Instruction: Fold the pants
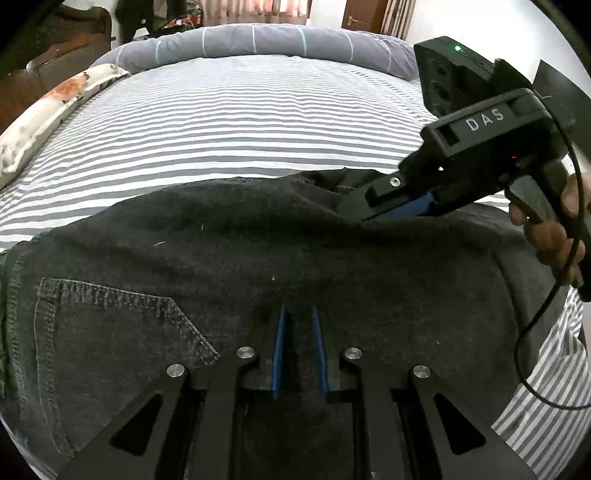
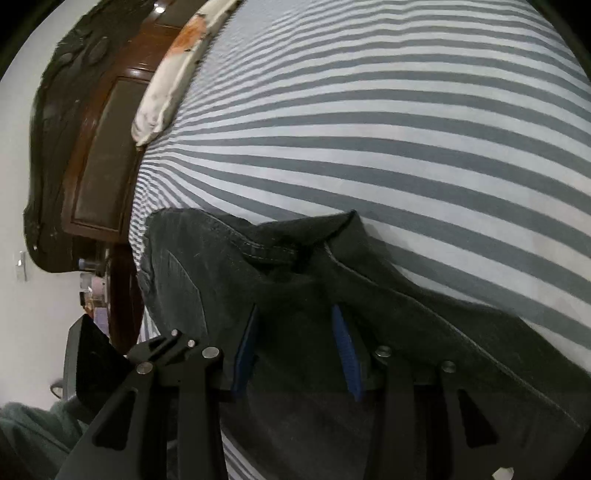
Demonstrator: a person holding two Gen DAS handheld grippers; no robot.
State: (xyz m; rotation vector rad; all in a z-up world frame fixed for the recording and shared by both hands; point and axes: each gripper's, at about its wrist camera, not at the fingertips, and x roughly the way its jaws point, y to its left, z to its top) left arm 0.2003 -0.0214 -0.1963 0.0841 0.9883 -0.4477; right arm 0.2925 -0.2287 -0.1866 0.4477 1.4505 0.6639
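Both hand-held grippers (image 1: 298,314) (image 2: 300,314) parted over pants (image 1: 229,254).

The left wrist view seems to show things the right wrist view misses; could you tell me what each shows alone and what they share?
Only the left wrist view shows the right gripper from outside, resting on the far edge of the pants, with the person's hand on its handle, the back pocket, the rolled grey blanket and a door. Only the right wrist view shows the dark wooden headboard and the bunched fold of the pants. Both show the dark pants on the striped sheet and the floral pillow.
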